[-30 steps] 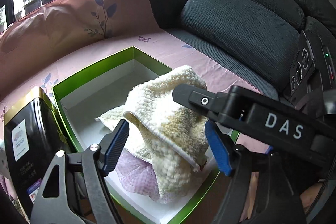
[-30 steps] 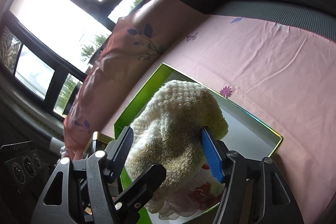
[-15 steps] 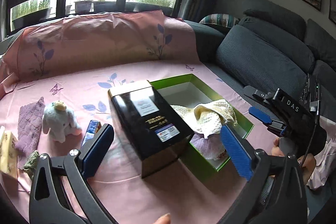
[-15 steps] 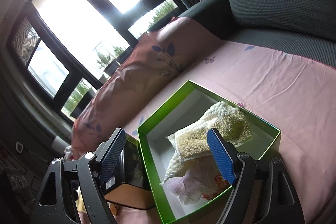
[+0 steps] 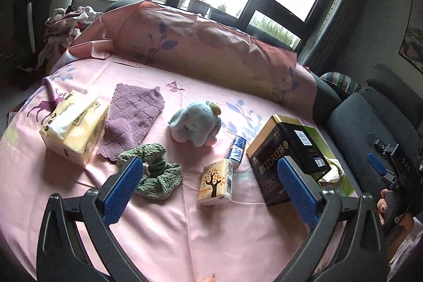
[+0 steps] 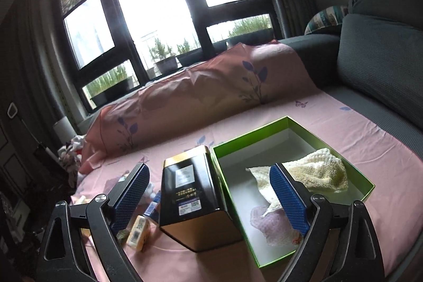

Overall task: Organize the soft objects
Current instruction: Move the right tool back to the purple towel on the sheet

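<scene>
The green box (image 6: 368, 183) lies on the pink sheet and holds a cream knitted cloth (image 6: 314, 173) and a pale lilac cloth (image 6: 272, 223). My right gripper (image 6: 208, 200) is open and empty, held above the near side of the box and the black tin (image 6: 190, 192). My left gripper (image 5: 208, 189) is open and empty above the sheet. Ahead of it lie a green knitted scrunchie (image 5: 154, 168), a grey-blue plush elephant (image 5: 195, 124) and a purple quilted cloth (image 5: 133, 116). The right gripper also shows at the far right of the left wrist view (image 5: 383, 171).
A yellow tissue pack (image 5: 74, 128), a small tissue packet (image 5: 215, 181), a blue packet (image 5: 236, 149) and the black tin (image 5: 285, 155) stand on the sheet. A pink pillow (image 5: 211, 46) lies behind. A grey sofa back (image 6: 383, 62) is on the right.
Both grippers have let go of the cream cloth, which now lies in the box. Both pulled back and up. The left gripper swung left toward the loose items on the sheet.
</scene>
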`<state>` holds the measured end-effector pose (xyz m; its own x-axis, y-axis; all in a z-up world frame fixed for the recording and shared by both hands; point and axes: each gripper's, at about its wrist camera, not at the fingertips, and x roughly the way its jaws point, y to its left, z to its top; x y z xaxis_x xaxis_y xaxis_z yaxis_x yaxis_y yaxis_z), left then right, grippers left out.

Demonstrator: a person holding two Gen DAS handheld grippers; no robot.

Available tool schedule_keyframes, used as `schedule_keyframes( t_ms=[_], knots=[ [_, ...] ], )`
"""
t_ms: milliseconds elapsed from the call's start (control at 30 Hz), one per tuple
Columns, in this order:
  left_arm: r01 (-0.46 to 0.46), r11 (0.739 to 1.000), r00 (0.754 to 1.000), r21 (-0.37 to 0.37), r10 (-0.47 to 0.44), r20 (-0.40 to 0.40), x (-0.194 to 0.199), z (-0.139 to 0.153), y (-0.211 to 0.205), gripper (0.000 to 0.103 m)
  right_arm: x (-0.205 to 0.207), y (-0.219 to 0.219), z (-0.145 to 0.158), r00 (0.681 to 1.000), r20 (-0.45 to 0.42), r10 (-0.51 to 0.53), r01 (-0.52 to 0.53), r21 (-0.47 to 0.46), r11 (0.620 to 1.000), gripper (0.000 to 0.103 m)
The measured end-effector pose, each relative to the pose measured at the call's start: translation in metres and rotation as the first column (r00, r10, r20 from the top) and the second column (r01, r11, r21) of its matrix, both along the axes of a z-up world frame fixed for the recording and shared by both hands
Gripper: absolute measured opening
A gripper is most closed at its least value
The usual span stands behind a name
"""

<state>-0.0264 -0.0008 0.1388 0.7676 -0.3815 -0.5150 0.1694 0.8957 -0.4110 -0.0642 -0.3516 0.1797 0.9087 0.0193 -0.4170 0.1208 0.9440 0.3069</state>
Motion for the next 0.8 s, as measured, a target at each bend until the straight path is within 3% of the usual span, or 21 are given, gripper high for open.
schedule_keyframes(
  t_ms=[133,300,433,567,633,800],
  knots=[
    [-0.058,0.998,0.998,-0.010,0.057,-0.019,0.007,-0.015,0.027,0.102,0.006,0.032,0.002,0.998,-0.008,0.061,-0.061,-0.054,0.997,0.093],
    [-0.116,0.993,0.988,-0.018,0.113,-0.102,0.016,-0.051,0.059,0.101,0.021,0.064,-0.007,0.990,-0.059,0.130,-0.134,-0.068,0.989,0.093],
    [-0.168,0.984,0.968,0.054,0.175,-0.179,0.021,-0.066,0.077,0.101,0.036,0.089,-0.019,0.972,-0.127,0.199,-0.206,-0.042,0.978,0.093],
    [-0.263,0.955,0.941,0.139,0.286,-0.182,0.023,-0.072,0.097,0.101,0.051,0.119,-0.032,0.934,-0.179,0.311,-0.309,0.039,0.950,0.093],
    [-0.286,0.947,0.932,0.146,0.310,-0.187,0.022,-0.074,0.106,0.101,0.062,0.139,-0.039,0.903,-0.210,0.374,-0.363,0.088,0.928,0.093],
    [-0.320,0.937,0.916,0.143,0.344,-0.205,0.023,-0.076,0.122,0.101,0.094,0.203,-0.050,0.841,-0.304,0.447,-0.447,0.073,0.891,0.093]
  ],
)
